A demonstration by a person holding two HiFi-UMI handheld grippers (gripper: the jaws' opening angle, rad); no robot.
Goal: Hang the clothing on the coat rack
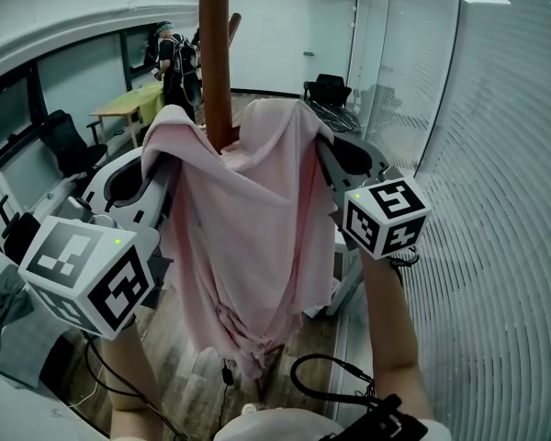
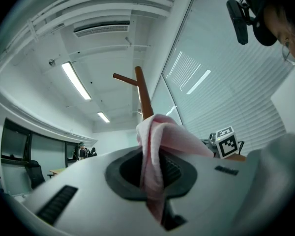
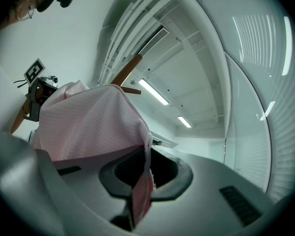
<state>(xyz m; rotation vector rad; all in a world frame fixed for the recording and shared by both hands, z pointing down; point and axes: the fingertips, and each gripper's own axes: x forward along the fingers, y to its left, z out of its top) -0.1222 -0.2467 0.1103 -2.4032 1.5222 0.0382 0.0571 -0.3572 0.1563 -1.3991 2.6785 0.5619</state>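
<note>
Against the coat rack [image 1: 215,62], left gripper [image 2: 151,175] and right gripper [image 3: 142,178] jaws pinch the pink garment [image 1: 248,237], hanging lengthwise downward

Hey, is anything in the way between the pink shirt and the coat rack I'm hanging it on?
Nothing visible is. The left gripper and right gripper are both shut on the pink shirt, which is held spread right in front of the coat rack. Its pegs stand bare above the cloth.
</note>
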